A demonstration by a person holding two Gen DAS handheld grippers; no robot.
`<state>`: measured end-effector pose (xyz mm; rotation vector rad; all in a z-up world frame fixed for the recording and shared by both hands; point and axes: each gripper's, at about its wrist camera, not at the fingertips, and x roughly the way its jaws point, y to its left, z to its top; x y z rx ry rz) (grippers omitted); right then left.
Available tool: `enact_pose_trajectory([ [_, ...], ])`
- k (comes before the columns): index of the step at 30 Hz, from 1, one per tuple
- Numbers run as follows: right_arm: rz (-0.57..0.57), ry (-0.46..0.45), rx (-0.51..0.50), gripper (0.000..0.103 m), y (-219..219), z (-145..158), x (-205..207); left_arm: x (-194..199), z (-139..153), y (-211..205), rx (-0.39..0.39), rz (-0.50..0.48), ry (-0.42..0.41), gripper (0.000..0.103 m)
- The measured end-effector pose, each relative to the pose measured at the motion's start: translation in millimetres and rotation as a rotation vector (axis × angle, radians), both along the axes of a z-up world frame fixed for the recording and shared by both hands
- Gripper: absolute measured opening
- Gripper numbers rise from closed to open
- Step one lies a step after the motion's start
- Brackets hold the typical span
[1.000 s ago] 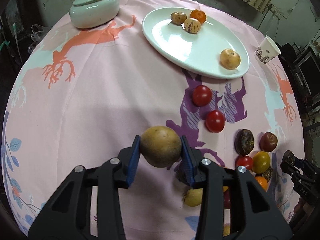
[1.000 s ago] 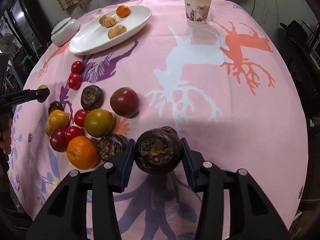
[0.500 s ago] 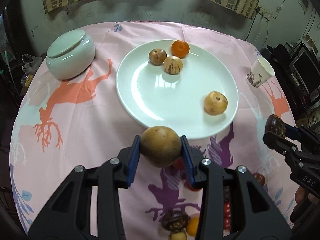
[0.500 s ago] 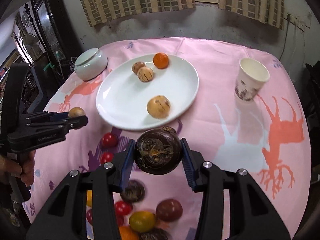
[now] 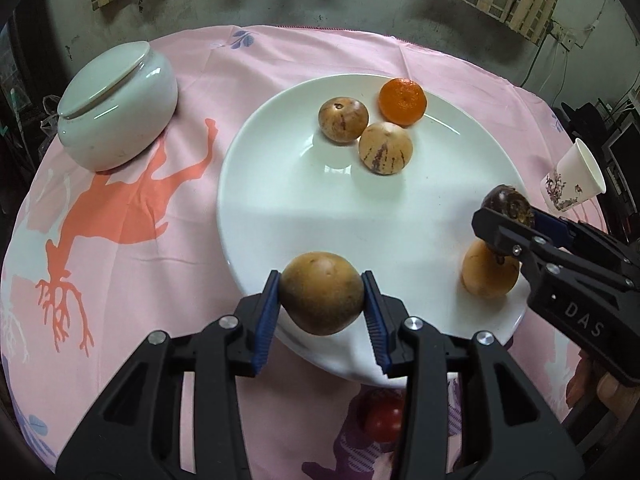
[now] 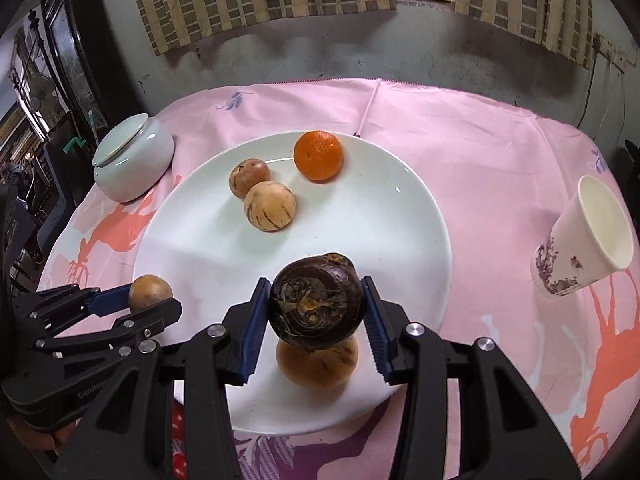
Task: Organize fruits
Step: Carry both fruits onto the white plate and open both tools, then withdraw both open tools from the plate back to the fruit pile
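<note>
My left gripper (image 5: 322,296) is shut on a round brown-yellow fruit (image 5: 320,280), held just above the near rim of the white plate (image 5: 280,208). My right gripper (image 6: 316,308) is shut on a dark purple-brown fruit (image 6: 312,296) over the plate's right side (image 6: 400,220), directly above a tan fruit (image 6: 316,366). In the left wrist view the right gripper (image 5: 506,216) comes in from the right. A mandarin (image 5: 402,101) and two tan speckled fruits (image 5: 343,119) (image 5: 385,148) lie at the far side of the plate.
A pale lidded bowl (image 5: 116,106) stands left of the plate. A paper cup (image 6: 584,240) stands to its right on the pink deer-print cloth. A red tomato (image 5: 382,418) lies just in front of the plate, behind my left fingers. A wall runs close behind the table.
Both grippers have carried their fruits away from the loose pile of fruit and over to the plate. The plate now fills the middle of both views.
</note>
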<state>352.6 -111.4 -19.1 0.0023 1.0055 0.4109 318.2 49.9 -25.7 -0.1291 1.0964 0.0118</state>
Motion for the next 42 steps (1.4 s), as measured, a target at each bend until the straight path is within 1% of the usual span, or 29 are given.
enact_pose_trajectory([
  [1, -0.015, 0.02, 0.022, 0.047, -1.7, -3.2, 3.3, -0.7, 1.0, -1.4, 0.005, 0.001, -0.003, 0.045],
  [3, -0.044, 0.022, 0.045, 0.058, -5.6, -2.2, 1.1, -4.8, 6.6, -2.1, 0.0, 0.007, -0.014, 0.051],
  [4, -0.049, 0.009, 0.047, 0.064, -7.5, 1.0, -2.9, -9.3, 11.0, -2.2, -0.005, 0.012, -0.025, 0.056],
  [5, -0.053, -0.008, 0.04, 0.064, -9.7, 4.4, -7.4, -14.7, 14.9, -2.9, 0.001, 0.017, -0.033, 0.063],
  [6, -0.054, -0.017, 0.028, 0.064, -11.8, 7.4, -12.3, -21.2, 18.8, -3.1, 0.015, 0.026, -0.042, 0.072],
  [8, -0.046, -0.021, 0.029, 0.064, -18.2, 13.2, -24.4, -34.6, 25.5, -3.2, 0.017, 0.018, -0.06, 0.072],
  [11, -0.045, -0.009, 0.04, 0.066, -33.1, 19.1, -46.7, -55.7, 30.9, -2.8, 0.017, 0.008, -0.056, 0.073],
  [13, -0.05, 0.001, 0.046, 0.066, -44.9, 21.4, -65.9, -72.0, 31.1, -2.6, 0.013, 0.005, -0.036, 0.076],
  [15, -0.062, 0.011, 0.035, 0.066, -54.7, 21.3, -85.2, -87.5, 29.9, -1.7, 0.008, 0.01, -0.021, 0.076],
  [19, -0.089, 0.057, 0.045, 0.066, -71.9, 19.4, -127.5, -124.5, 25.4, -0.9, -0.011, 0.019, 0.014, 0.078],
  [24, -0.103, 0.098, 0.013, 0.066, -82.6, 15.5, -178.6, -167.3, 18.1, -9.0, -0.004, 0.024, 0.051, 0.078],
  [27, -0.111, 0.125, 0.001, 0.066, -86.9, 13.3, -204.2, -186.1, 14.1, -14.7, 0.008, 0.0, 0.077, 0.08],
  [30, -0.102, 0.114, -0.031, 0.066, -87.4, 14.1, -226.8, -201.7, 11.6, -18.7, 0.031, -0.023, 0.1, 0.083],
  [34, -0.09, 0.087, -0.08, 0.066, -86.3, 12.8, -250.1, -215.3, 11.0, -19.5, 0.037, -0.037, 0.123, 0.083],
  [42, -0.072, 0.156, -0.073, 0.066, -84.2, -3.4, -276.5, -229.7, 9.0, -23.4, 0.039, -0.057, 0.154, 0.084],
])
